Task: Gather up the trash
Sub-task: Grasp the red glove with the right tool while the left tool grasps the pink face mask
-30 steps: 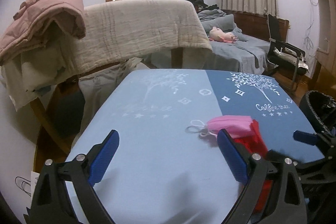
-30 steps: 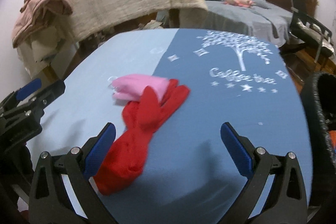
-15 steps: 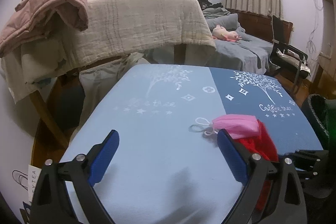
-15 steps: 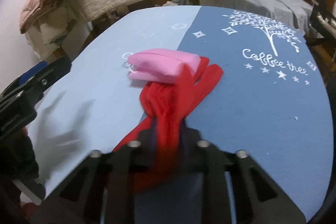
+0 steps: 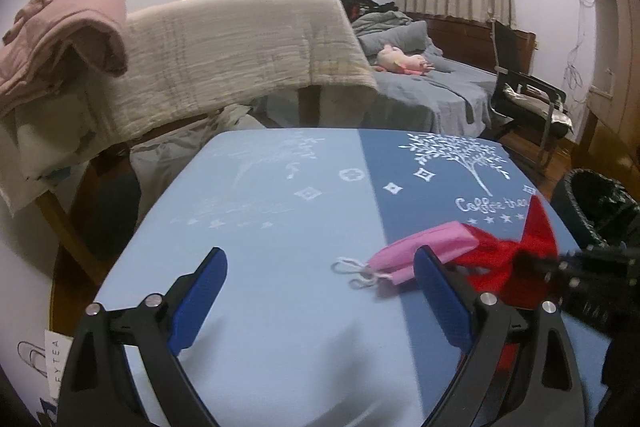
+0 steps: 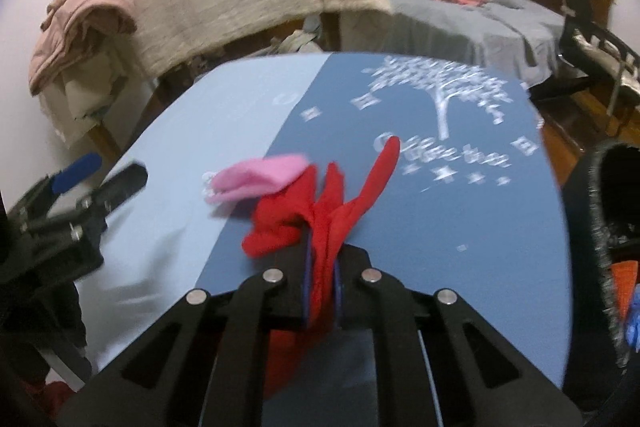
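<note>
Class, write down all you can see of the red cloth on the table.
The red cloth is bright, soft-looking fabric, bunched and creased, with narrow strips fanning out beyond the grip; one strip points up and away. The right tongs are shut on its middle, and more red hangs below them. It sits over the blue tablecloth, its far edge against the pink mask. Whether it still rests on the table cannot be told.

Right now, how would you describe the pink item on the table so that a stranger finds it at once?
Find the blue table with the white tree print. Near its middle, at the border of its light and dark halves, lies a folded pink face mask. Unlike the red cloth against it, it has white ear loops.
</note>
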`<state>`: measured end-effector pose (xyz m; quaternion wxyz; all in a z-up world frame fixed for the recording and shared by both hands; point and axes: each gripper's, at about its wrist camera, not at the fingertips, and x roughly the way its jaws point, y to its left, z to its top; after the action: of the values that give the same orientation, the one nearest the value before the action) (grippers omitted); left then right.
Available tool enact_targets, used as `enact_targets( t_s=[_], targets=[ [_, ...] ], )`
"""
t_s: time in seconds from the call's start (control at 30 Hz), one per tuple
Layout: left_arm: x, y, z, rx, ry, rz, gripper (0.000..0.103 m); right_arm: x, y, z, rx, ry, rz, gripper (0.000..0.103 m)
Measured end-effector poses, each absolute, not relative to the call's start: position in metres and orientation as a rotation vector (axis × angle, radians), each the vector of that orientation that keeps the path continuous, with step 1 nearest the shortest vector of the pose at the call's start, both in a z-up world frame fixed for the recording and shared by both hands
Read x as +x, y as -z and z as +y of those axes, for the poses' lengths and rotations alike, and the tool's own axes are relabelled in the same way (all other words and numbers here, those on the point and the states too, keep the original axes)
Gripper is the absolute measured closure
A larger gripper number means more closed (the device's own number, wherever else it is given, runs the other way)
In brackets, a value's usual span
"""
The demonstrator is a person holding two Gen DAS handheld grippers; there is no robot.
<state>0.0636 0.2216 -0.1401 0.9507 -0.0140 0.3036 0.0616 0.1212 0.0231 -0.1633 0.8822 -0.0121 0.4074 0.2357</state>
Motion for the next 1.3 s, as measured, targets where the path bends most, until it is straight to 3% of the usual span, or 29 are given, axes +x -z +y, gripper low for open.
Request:
enact_targets(
  t_s=[0.4,0.97,1.13,1.3],
  targets=[
    [0.094,0.157,0.18,-0.027,-0.03,0.683,0.01,0.146,0.155,-0.034,0.042,-0.367,0.805,0.095],
    [0.148,0.195,0.154,-0.017,-0.002,0.861,0.013,0.156,0.176,-0.029,0.036,-0.387,0.844,0.095],
    [0.151,0.2,0.151,-0.019,0.034,0.897,0.032,0.157,0.178,-0.027,0.039,-0.393,0.851,0.095],
    [0.147,0.197,0.15,-0.031,0.076,0.88,0.079,0.156,0.174,-0.025,0.041,-0.405,0.844,0.095]
  ],
)
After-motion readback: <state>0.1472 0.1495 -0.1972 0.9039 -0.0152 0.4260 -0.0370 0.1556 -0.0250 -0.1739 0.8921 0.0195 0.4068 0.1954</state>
